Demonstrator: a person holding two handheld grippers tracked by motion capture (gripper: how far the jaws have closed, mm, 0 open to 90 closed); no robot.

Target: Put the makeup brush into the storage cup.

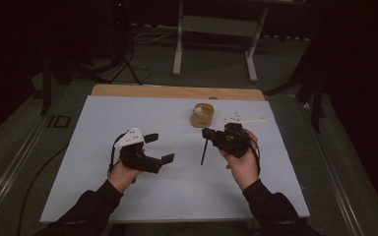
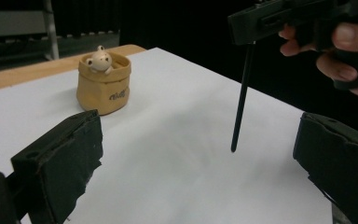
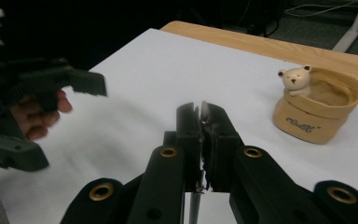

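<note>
My right gripper point(image 1: 206, 132) is shut on the top of a thin black pen point(image 1: 204, 152), which hangs nearly upright with its tip at or just above the white board point(image 1: 177, 196). In the right gripper view the jaws point(image 3: 200, 109) are pressed together on the pen's pale end point(image 3: 204, 110). My left gripper point(image 1: 160, 147) is open to the left of the pen, with nothing between its jaws. The left gripper view looks between those wide jaws point(image 2: 198, 154) at the pen point(image 2: 241, 93) and the right gripper point(image 2: 237, 27). A tan pot point(image 1: 203, 115) with a small bear figure stands behind.
A white flat object point(image 1: 243, 118) lies right of the tan pot point(image 2: 104, 84) point(image 3: 317, 109) near the board's far edge. A wooden strip point(image 1: 177, 91) borders the board at the back. The left gripper point(image 3: 70, 123) and its hand show in the right gripper view.
</note>
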